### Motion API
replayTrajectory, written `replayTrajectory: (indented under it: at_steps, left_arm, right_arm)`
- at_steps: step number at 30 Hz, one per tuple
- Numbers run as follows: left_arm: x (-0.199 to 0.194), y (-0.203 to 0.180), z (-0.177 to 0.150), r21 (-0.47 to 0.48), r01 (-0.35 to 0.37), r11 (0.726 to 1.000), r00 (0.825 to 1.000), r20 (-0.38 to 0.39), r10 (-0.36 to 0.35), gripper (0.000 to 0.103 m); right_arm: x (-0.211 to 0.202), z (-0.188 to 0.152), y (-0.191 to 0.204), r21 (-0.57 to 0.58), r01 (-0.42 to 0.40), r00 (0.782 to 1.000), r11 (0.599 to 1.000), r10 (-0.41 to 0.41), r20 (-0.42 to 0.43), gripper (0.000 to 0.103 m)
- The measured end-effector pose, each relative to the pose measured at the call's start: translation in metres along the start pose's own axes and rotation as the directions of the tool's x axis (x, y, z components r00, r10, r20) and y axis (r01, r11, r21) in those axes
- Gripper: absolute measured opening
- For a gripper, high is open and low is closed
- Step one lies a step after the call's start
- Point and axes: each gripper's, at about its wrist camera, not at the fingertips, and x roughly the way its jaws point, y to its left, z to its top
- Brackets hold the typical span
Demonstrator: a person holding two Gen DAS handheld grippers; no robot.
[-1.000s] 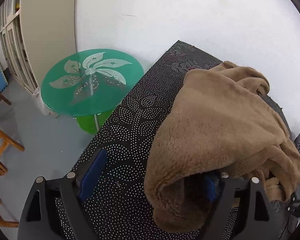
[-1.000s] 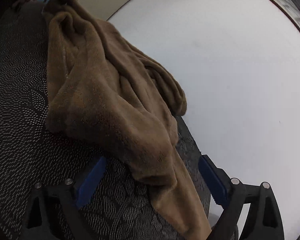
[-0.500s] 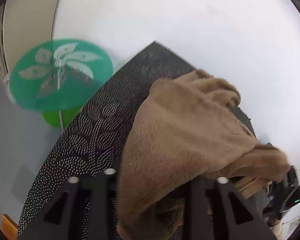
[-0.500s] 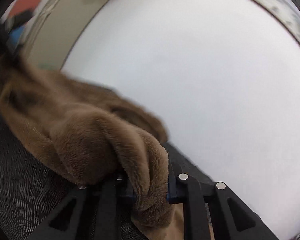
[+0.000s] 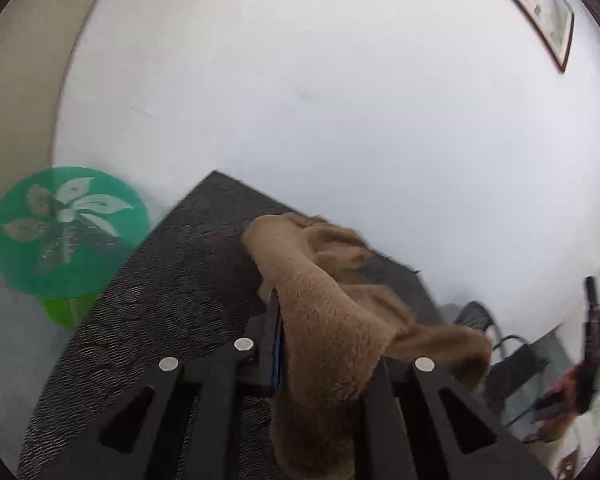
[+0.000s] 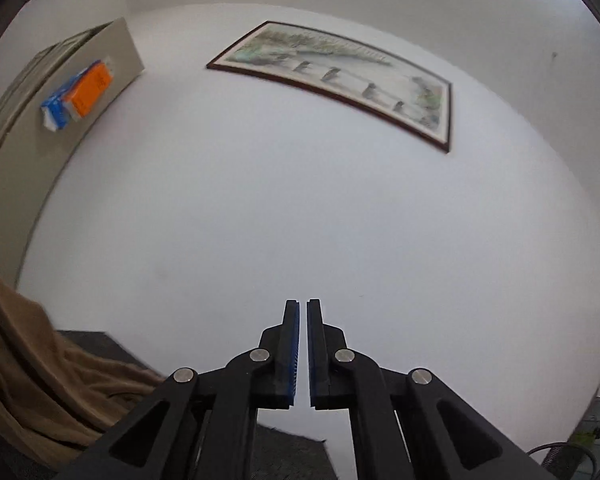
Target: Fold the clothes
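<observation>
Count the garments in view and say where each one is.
1. A brown fleece garment lies bunched on the dark patterned table, one part clamped in the left gripper. Its folds could hide more.

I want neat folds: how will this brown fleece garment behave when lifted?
Probably floppy: the brown fleece garment sags over the left claw and trails to the table. Its thick pile looks grippy, though bulky folds may spring open.

Bright diffuse light; motion blur; fisheye-bent edges.

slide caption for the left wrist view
Left tool shut on a brown fleece garment, lifting it off the dark patterned table.
</observation>
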Motion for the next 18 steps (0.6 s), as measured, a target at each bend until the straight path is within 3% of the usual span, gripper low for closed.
replayTrajectory:
  at_steps: [2,4,5,6,7,10,15,18]
  left_arm:
    - [0.006,0.008,-0.008,0.019,-0.102,0.995,0.995,-0.018,0.102,0.015]
    - [0.009,0.023,-0.016,0.000,-0.189,0.982,0.981,-0.037,0.189,0.029]
    - [0.010,0.031,-0.020,-0.015,-0.224,0.974,0.974,-0.043,0.223,0.036]
    - [0.011,0.038,-0.023,-0.032,-0.248,0.968,0.968,-0.045,0.247,0.052]
    - [0.010,0.044,-0.026,-0.047,-0.275,0.960,0.961,-0.046,0.273,0.066]
    - [0.003,0.058,-0.035,-0.058,-0.351,0.935,0.936,-0.042,0.349,0.081]
    - [0.006,0.066,-0.053,-0.013,-0.422,0.906,0.904,-0.079,0.420,0.082]
    - [0.008,0.073,-0.064,-0.025,-0.433,0.901,0.897,-0.106,0.428,0.084]
  right_arm:
    - [-0.003,-0.015,0.001,0.014,-0.062,0.997,0.998,0.063,-0.034,0.009]
    - [0.014,-0.045,0.014,0.002,-0.126,0.985,0.992,0.126,-0.122,0.050]
    - [0.025,-0.061,0.024,-0.002,-0.155,0.975,0.988,0.153,-0.164,0.092]
    - [0.024,-0.069,0.026,-0.001,-0.171,0.968,0.985,0.168,-0.188,0.102]
    - [0.024,-0.077,0.029,0.001,-0.188,0.960,0.982,0.183,-0.211,0.102]
    - [0.023,-0.102,0.038,0.007,-0.235,0.932,0.972,0.228,-0.281,0.102]
    - [0.021,-0.142,0.052,0.026,-0.312,0.871,0.950,0.297,-0.392,0.102]
    - [0.016,-0.149,0.038,0.042,-0.332,0.845,0.942,0.317,-0.431,0.102]
